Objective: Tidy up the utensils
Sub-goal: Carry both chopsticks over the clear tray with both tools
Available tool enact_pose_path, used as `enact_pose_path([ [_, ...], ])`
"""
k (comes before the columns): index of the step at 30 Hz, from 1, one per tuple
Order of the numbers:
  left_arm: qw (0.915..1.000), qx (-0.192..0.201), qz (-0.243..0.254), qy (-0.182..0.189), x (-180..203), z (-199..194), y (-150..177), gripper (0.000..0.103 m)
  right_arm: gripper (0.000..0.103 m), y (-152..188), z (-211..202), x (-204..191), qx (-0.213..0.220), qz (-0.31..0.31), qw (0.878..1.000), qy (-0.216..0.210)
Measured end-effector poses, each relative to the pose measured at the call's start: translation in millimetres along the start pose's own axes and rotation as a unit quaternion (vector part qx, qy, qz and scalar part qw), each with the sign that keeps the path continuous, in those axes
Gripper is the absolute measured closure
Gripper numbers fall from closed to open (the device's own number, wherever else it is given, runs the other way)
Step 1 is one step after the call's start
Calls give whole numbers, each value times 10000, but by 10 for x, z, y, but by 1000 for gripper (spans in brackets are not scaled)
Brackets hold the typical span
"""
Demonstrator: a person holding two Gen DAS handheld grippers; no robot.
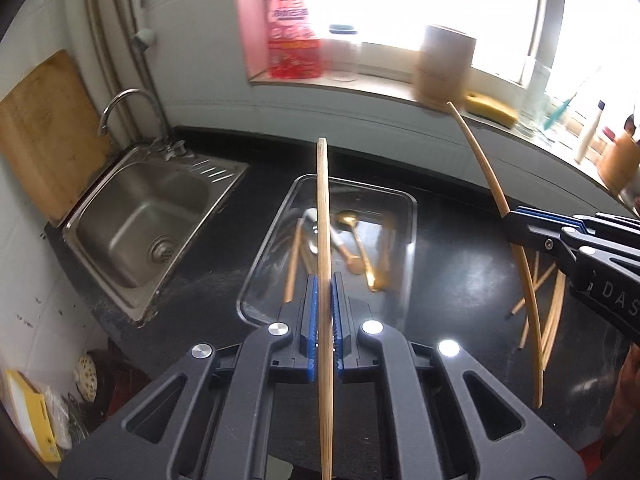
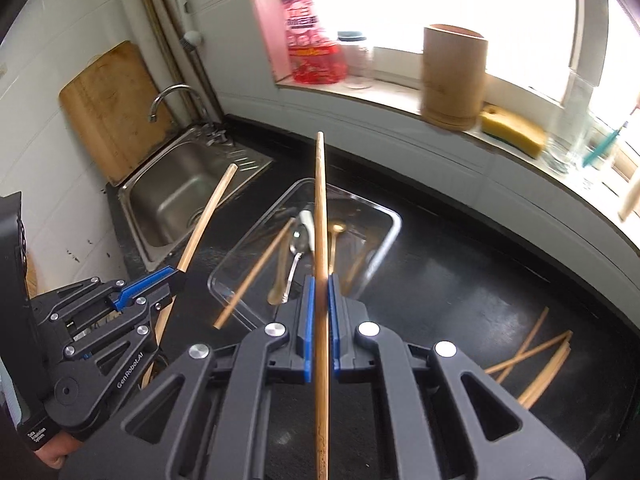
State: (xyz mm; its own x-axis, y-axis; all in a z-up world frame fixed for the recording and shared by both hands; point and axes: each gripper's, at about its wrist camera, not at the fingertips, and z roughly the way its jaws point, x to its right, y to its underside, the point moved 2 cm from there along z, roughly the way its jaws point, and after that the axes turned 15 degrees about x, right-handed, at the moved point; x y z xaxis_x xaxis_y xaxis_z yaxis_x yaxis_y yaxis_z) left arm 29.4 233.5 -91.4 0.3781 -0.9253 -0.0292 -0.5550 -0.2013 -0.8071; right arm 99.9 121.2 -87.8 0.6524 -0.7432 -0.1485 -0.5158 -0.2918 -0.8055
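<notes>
My left gripper (image 1: 325,292) is shut on a bamboo chopstick (image 1: 323,216) that stands upright above the counter. It also shows in the right wrist view (image 2: 176,274) with its chopstick (image 2: 208,208). My right gripper (image 2: 319,292) is shut on a second chopstick (image 2: 320,208); it shows in the left wrist view (image 1: 516,220) with that chopstick (image 1: 480,160). Ahead, a clear glass tray (image 1: 408,232) (image 2: 390,232) holds spoons (image 2: 298,244) and chopsticks. Several loose chopsticks (image 2: 536,360) (image 1: 548,300) lie on the black counter to the right. A bamboo holder (image 2: 454,76) (image 1: 444,68) stands on the windowsill.
A steel sink (image 1: 140,220) (image 2: 176,192) with a faucet sits left, a wooden cutting board (image 1: 44,132) behind it. The sill holds a red bottle (image 2: 312,40), a jar, a yellow sponge (image 2: 512,130) and glasses.
</notes>
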Motion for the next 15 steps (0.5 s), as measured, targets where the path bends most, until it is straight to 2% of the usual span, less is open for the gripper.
enact_pose_path([
  [6, 9996, -140, -179, -160, -234, 230, 5, 97, 96, -97, 356, -180, -152, -56, 9997, -183],
  [15, 9992, -324, -243, -43, -252, 629, 16, 97, 96, -137, 852, -98, -503, 45, 9985, -197],
])
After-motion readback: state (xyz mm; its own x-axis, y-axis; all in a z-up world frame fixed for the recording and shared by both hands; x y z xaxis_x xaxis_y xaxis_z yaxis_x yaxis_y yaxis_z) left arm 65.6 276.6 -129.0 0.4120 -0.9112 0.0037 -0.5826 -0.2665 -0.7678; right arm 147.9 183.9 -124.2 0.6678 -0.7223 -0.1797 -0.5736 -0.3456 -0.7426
